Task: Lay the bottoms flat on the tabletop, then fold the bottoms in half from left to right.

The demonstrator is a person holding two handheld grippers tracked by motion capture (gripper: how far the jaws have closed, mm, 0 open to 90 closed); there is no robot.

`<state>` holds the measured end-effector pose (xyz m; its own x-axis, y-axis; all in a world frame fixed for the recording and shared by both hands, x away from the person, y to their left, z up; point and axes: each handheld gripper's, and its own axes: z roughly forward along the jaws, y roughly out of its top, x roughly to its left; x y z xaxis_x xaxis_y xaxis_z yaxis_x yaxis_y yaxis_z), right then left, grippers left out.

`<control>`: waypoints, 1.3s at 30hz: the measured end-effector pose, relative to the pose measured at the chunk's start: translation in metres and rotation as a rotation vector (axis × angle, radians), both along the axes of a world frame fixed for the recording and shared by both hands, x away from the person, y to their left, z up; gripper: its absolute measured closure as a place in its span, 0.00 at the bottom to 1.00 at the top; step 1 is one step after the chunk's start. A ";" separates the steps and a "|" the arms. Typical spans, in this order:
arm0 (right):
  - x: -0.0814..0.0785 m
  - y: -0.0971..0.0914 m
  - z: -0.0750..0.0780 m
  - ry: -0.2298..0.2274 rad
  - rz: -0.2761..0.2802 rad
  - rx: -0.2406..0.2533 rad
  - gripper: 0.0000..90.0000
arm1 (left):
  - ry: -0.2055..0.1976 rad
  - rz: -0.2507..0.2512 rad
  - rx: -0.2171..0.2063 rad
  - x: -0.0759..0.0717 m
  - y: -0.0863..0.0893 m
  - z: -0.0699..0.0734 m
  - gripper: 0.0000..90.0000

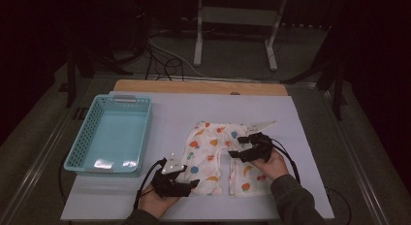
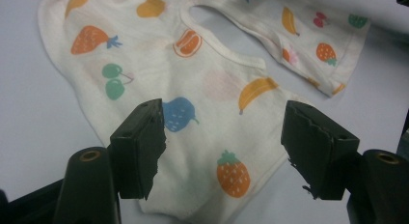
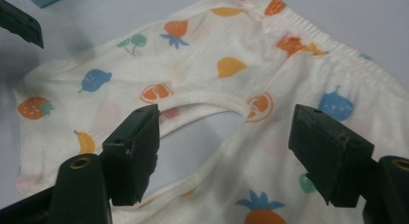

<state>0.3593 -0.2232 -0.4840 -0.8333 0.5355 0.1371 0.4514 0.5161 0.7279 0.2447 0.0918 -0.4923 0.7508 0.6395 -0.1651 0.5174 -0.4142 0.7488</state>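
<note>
Our left gripper (image 2: 224, 147) has its jaws wide apart, nothing pinched between them; they hover just over the near leg of the shorts (image 2: 193, 103), with a blue fruit and an orange strawberry printed in the gap. Our right gripper (image 3: 224, 151) is spread wide too, holding nothing, and it looks down on the crotch curve of the shorts (image 3: 202, 64), where a patch of bare table (image 3: 202, 130) shows through between the two legs.

In the high view the left gripper (image 1: 186, 185) sits at the near left corner of the shorts (image 1: 213, 154), and the right gripper (image 1: 241, 148) hangs over their middle, toward the right leg. Our hands come in from the near edge, the right one in a dark sleeve (image 1: 293, 200).

The shorts lie flat and spread out on the pale table (image 1: 169, 113), right of centre, waistband away from us and both legs pointing toward us. They are cream with coloured fruit prints.

A turquoise basket (image 1: 80, 142) stands on the left side of the table, well apart from the shorts. Beyond the table's far edge, cables and a white frame (image 1: 235, 21) stand on the floor.
</note>
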 end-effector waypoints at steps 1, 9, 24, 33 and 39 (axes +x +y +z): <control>0.001 0.002 -0.002 0.000 0.001 -0.005 0.29 | 0.000 0.000 0.000 0.000 0.000 0.000 0.37; 0.011 0.014 -0.001 0.002 0.011 -0.012 0.30 | 0.000 -0.002 0.018 -0.003 0.003 -0.003 0.38; 0.026 0.020 0.012 0.006 -0.020 -0.020 0.34 | 0.016 -0.004 0.036 -0.005 0.011 -0.010 0.42; 0.008 0.012 0.024 -0.024 -0.036 -0.057 0.34 | 0.010 -0.010 0.033 -0.007 0.011 -0.009 0.42; -0.011 0.003 0.040 -0.030 -0.026 -0.059 0.34 | 0.004 -0.015 0.032 -0.011 0.008 -0.009 0.42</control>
<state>0.3480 -0.2198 -0.4440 -0.8220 0.5638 0.0799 0.4440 0.5467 0.7099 0.2337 0.1002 -0.5010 0.7596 0.6333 -0.1477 0.5139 -0.4454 0.7332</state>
